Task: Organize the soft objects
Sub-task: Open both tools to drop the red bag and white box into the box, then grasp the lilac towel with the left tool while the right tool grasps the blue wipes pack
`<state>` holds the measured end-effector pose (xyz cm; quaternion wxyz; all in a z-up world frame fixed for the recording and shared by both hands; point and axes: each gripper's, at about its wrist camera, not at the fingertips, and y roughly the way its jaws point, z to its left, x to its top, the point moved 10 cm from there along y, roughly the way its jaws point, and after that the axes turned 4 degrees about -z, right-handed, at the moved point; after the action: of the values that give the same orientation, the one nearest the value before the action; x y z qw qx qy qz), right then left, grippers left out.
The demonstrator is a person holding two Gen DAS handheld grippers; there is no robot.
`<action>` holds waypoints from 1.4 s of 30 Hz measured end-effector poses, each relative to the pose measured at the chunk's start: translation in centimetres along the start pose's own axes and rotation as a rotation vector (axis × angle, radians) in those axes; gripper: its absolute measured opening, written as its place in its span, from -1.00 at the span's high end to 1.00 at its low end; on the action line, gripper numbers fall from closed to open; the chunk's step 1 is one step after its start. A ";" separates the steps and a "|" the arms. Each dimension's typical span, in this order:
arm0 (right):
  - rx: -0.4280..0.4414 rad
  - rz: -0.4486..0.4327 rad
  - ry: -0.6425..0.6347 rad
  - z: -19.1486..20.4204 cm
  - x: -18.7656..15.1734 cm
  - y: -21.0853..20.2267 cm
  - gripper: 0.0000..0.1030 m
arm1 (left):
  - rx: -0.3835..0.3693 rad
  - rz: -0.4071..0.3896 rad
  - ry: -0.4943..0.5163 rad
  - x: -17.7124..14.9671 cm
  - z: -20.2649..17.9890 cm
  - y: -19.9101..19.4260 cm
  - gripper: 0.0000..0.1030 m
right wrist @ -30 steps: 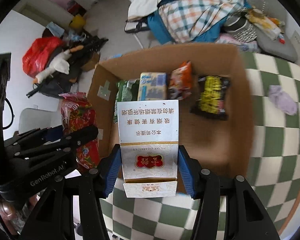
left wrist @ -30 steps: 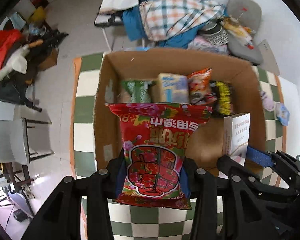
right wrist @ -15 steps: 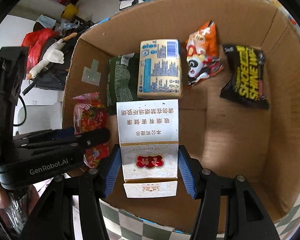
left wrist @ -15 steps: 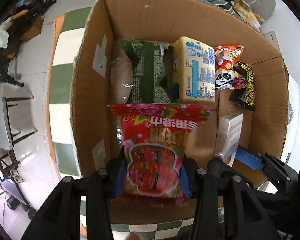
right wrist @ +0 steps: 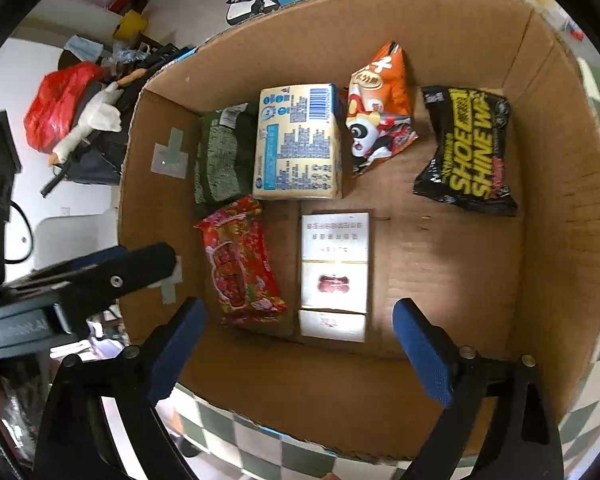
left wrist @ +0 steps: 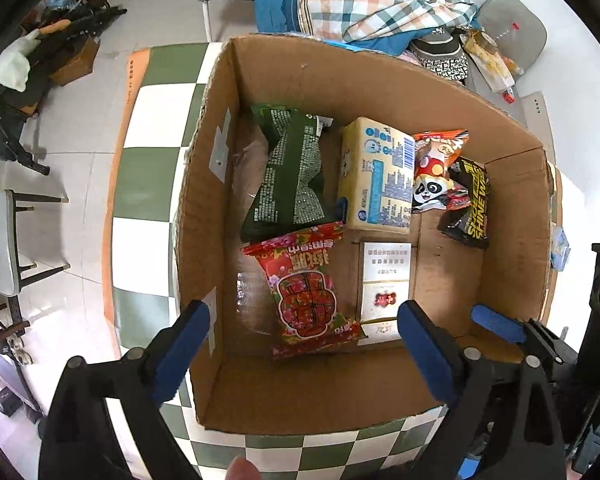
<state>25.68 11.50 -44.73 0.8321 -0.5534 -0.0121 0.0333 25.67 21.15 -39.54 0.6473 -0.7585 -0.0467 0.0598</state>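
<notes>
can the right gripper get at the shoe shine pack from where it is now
Probably yes. The right gripper is open and empty above the box, and the shoe shine pack lies alone on the box floor at the far right, nothing over it.

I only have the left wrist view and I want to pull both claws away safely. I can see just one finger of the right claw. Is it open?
Observer: Yes. The right wrist view shows the right claw spread wide with nothing between its fingers. The white box lies flat on the cardboard box floor.
Operator: Is the white box touching the red packet?
Observer: No, a strip of cardboard shows between it and the red packet.
Operator: The panda bag seems to overlap the black pack here.
Observer: From this view the panda bag and the black pack look narrowly apart.
</notes>
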 end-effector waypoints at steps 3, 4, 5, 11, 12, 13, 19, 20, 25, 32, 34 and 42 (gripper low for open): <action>-0.072 -0.016 -0.025 -0.6 -0.2 -0.7 -0.88 | 0.021 -0.024 0.006 -0.4 -0.2 -0.4 -0.91; -0.102 -0.026 -0.035 -0.9 -0.2 -1.0 -0.88 | 0.035 -0.036 0.011 -0.6 -0.1 -0.5 -0.92; -0.129 -0.033 -0.043 -1.6 -0.9 -1.7 -0.88 | 0.048 -0.048 0.014 -0.7 0.0 -0.7 -0.92; -0.279 -0.052 -0.062 -3.7 -1.8 -3.9 -0.88 | 0.115 -0.121 0.014 -1.7 0.2 -1.4 -0.92; -0.297 -0.053 -0.058 -4.1 -1.9 -4.2 -0.88 | 0.122 -0.126 0.016 -1.9 0.2 -1.4 -0.92; -0.308 -0.054 -0.054 -4.2 -2.0 -4.5 -0.88 | 0.128 -0.130 0.019 -2.1 0.1 -1.4 -0.92; -0.347 -0.078 -0.056 -5.1 -2.7 -6.3 -0.88 | 0.135 -0.148 0.031 -3.3 -0.8 -1.8 -0.92; -0.348 -0.083 -0.058 -5.0 -2.8 -6.5 -0.88 | 0.135 -0.153 0.031 -3.4 -0.9 -2.0 -0.92; -0.345 -0.119 -0.059 -4.9 -3.8 -8.4 -0.88 | 0.143 -0.200 0.026 -4.6 -1.4 -3.9 -0.92; -0.331 -0.189 -0.084 -4.4 -6.1 -12.8 -0.88 | 0.131 -0.281 0.029 -7.0 -2.9 -8.0 -0.92; -0.324 -0.214 -0.095 -4.2 -6.8 -14.4 -0.88 | 0.115 -0.299 0.026 -7.8 -3.6 -9.1 -0.92; -0.238 -0.258 -0.078 -4.3 -8.8 -19.2 -0.88 | 0.070 -0.319 0.026 -9.2 -6.7 -11.8 -0.92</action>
<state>17.95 -0.43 -28.53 0.7569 -0.6402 -0.1191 -0.0543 17.71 15.15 -26.54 0.6753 -0.7190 -0.1562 -0.0521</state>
